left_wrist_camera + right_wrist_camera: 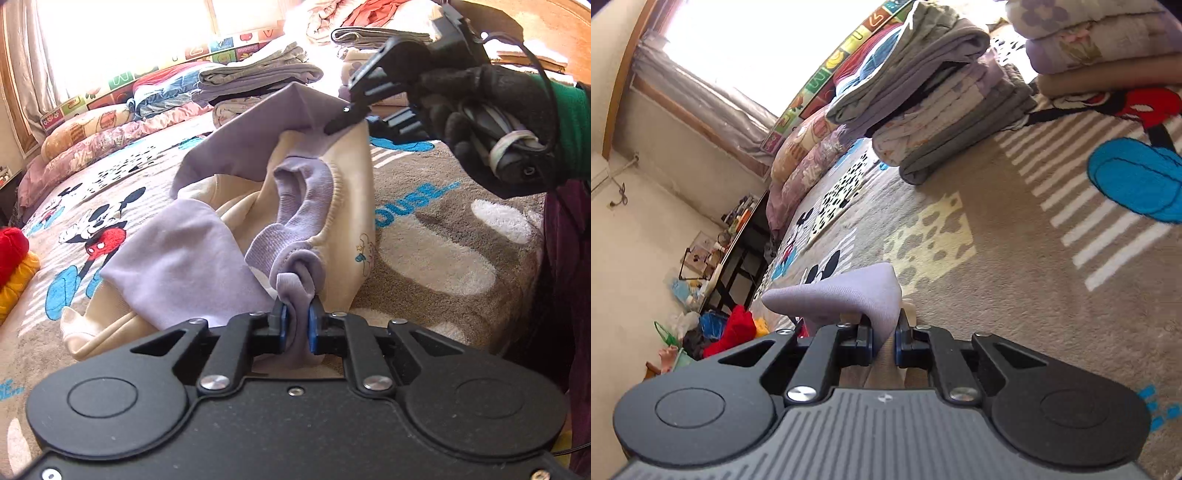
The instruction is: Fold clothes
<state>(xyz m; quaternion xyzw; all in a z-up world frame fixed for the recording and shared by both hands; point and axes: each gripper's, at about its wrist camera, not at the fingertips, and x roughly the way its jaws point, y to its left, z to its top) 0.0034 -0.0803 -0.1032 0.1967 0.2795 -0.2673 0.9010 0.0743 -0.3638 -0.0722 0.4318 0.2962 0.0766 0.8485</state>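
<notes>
A cream and lilac sweatshirt (pixel 343 206) is held up above the bed, its ribbed lilac collar (pixel 295 206) facing me. My left gripper (pixel 295 317) is shut on a bunched lilac shoulder near the collar. My right gripper (pixel 345 120), held by a black-gloved hand (pixel 491 122), is shut on the other shoulder, higher and farther back. In the right wrist view the right gripper (pixel 884 332) pinches a lilac fold of the sweatshirt (pixel 857 291). A lilac sleeve (pixel 177 266) and cream hem droop onto the blanket.
The bed carries a beige cartoon-mouse blanket (pixel 424 266). Stacks of folded clothes (pixel 931 96) sit at the far side, with pillows (pixel 92 136) along the window. A red and yellow garment (pixel 13 266) lies at the left. A cluttered dark desk (pixel 738 236) stands beside the bed.
</notes>
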